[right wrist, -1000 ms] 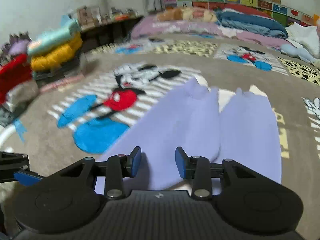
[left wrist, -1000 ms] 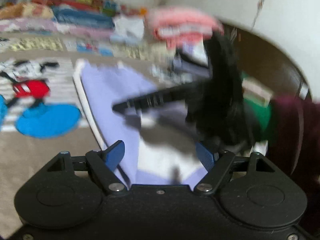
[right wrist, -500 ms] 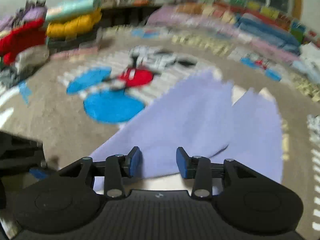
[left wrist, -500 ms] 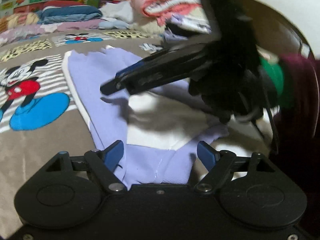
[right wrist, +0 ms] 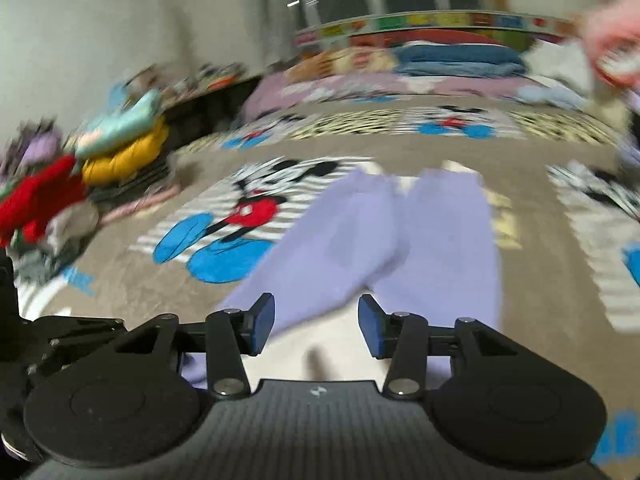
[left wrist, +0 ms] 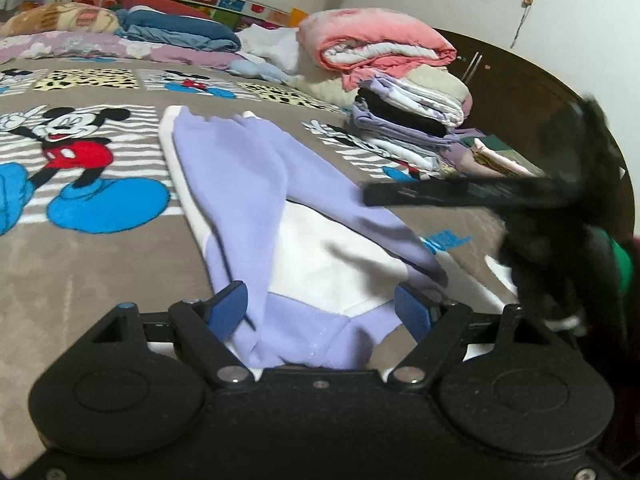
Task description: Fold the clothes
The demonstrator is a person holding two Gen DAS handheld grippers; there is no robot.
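A pair of lilac fleece trousers with white panels (left wrist: 248,200) lies spread flat on the brown cartoon-mouse bedspread (left wrist: 80,264), legs pointing away. The left gripper (left wrist: 320,308) hangs over the waistband with its jaws wide apart — gripping nothing. The right gripper (right wrist: 316,322) hovers over the same end, its jaws opening and empty — beside them, a stack of folded laundry (left wrist: 400,92).

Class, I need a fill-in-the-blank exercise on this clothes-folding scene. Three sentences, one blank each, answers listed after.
1. The garment spread on the blanket is white and ____.
2. The cartoon mouse printed on the blanket wears ____ shorts.
3. The topmost item of the folded stack is coloured ____.

Missing words: lavender; red; pink
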